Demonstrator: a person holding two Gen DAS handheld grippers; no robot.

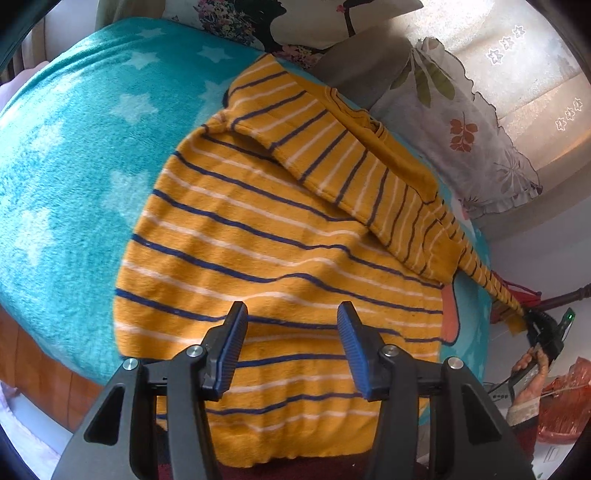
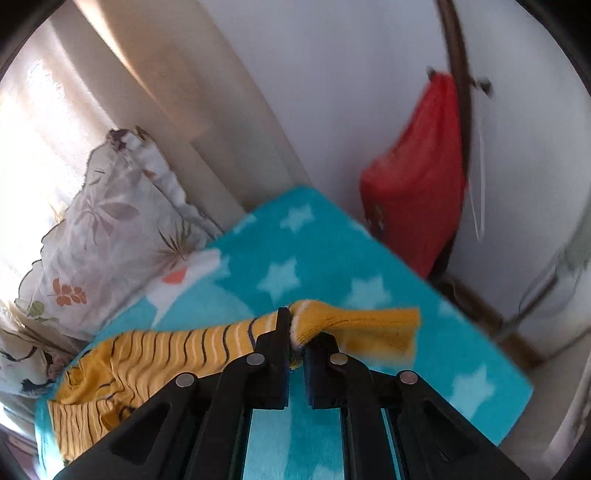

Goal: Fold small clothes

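Note:
A small yellow sweater (image 1: 266,251) with navy and white stripes lies on a teal star blanket (image 1: 74,177). One sleeve is folded across its chest. My left gripper (image 1: 291,314) is open and empty, hovering just above the sweater's lower body. My right gripper (image 2: 297,332) is shut on the cuff of the other sleeve (image 2: 354,321), which is stretched out taut from the sweater (image 2: 147,354) above the blanket (image 2: 332,251). In the left wrist view the right gripper (image 1: 543,328) shows at the far right, holding that sleeve's end.
A leaf-print pillow (image 1: 461,129) and a floral pillow (image 1: 258,22) lie along the bed's far side. A leaf-print pillow (image 2: 99,229) also shows in the right wrist view. A red bag (image 2: 417,184) hangs on a dark stand past the bed corner. A curtain (image 2: 110,74) hangs behind.

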